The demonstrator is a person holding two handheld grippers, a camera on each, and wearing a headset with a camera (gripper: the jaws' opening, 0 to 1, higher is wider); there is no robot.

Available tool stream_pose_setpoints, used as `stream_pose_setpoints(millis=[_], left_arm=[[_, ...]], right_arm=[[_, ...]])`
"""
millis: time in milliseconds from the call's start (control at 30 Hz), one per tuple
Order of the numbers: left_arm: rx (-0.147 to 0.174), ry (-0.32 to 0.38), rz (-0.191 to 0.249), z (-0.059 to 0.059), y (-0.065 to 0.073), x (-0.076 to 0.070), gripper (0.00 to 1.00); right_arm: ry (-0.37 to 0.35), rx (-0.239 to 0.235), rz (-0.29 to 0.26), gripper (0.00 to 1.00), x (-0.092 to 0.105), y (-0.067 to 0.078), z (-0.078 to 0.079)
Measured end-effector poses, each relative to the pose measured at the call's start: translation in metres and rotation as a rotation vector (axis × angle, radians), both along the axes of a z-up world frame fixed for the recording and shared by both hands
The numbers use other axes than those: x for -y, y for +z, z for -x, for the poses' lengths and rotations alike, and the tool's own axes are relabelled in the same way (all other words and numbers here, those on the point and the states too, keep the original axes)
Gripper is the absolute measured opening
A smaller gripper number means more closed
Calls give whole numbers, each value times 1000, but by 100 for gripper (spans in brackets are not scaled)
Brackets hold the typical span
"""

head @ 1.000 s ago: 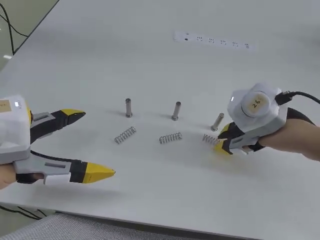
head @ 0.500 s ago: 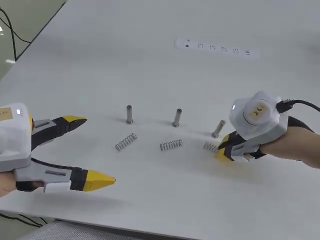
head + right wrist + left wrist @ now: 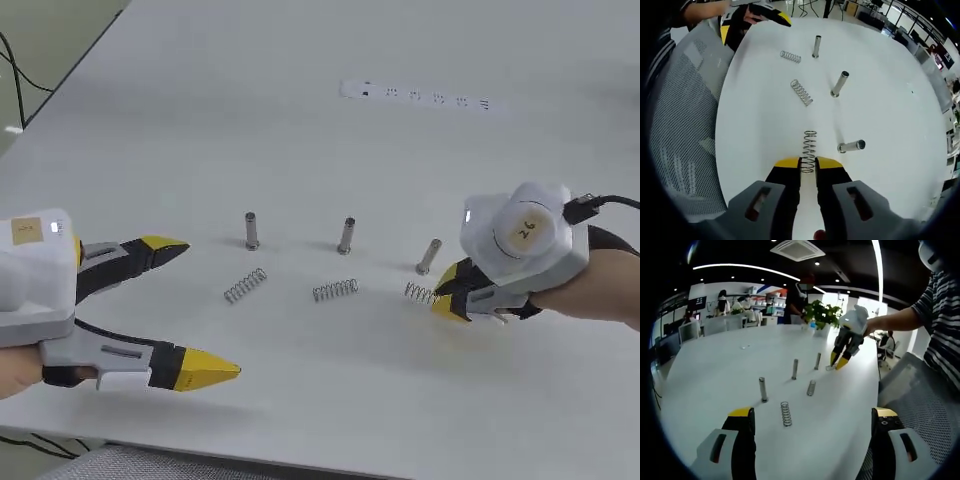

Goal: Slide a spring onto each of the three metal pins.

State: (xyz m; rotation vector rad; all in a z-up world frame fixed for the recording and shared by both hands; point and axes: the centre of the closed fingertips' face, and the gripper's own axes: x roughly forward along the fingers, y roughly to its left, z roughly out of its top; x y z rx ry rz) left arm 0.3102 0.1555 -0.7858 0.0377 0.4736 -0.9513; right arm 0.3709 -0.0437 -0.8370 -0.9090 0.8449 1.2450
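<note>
Right gripper view is giving you the relation that matters. Your right gripper (image 3: 809,162) is pinching the near end of the right spring (image 3: 809,142), with the jaws drawn together on it. That spring is lying flat on the table (image 3: 755,125), its long axis running straight out toward 12 o'clock. The right pin (image 3: 851,146) is standing just beside it, at about 2 o'clock from the jaw tips and apart from the coils.

In the head view that pin (image 3: 429,256) is sitting near the right gripper (image 3: 447,297), at 11 o'clock from it, and it is standing upright. So you are probably going to need to lift the spring (image 3: 419,292) and tip its free end down over the pin's top.

Your left gripper (image 3: 190,307) is hovering well apart at 9 o'clock of the row, jaws spread wide and holding nothing, so the right one is clearly the nearer. The middle spring (image 3: 335,290) and left spring (image 3: 245,285) are lying loose at 6 o'clock of the middle pin (image 3: 346,236) and left pin (image 3: 251,230), neither touching its pin. No pin is wearing a spring yet.
</note>
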Motion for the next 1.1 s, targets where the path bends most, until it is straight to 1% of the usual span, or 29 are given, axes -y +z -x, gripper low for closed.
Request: stream_pose_setpoints(millis=[100,300,400,433,500,533,633,767,867,933,1033,1100], left_arm=[[3,-21,1,0,2,6,95],[4,-55,0,-3,2,15,94],[1,-80,8,-3,2,23,92],[-9,-88,25,-3,2,27,91],[-17,-98,32,-5,1,31,88],[-16,-101,35,-6,1,33,87],[-11,-128,60,-8,5,43,85],[-6,-162,55,-11,5,54,82],[0,-190,68,-11,8,64,80],[-8,-224,68,-9,7,71,75],[0,-248,67,-10,7,79,71],[9,-254,68,-13,8,83,69]], right_arm=[[37,26,1,13,-5,9,4],[92,37,-29,13,-24,24,17],[108,40,-44,13,-32,29,22],[119,41,-50,13,-35,31,25],[132,44,-56,13,-39,33,28],[136,47,-57,13,-40,34,28],[152,49,-59,13,-44,37,33],[165,46,-65,13,-49,40,36],[176,48,-65,13,-52,42,39],[175,53,-69,13,-56,44,40],[173,45,-81,13,-62,45,43],[177,42,-79,13,-64,45,45]])
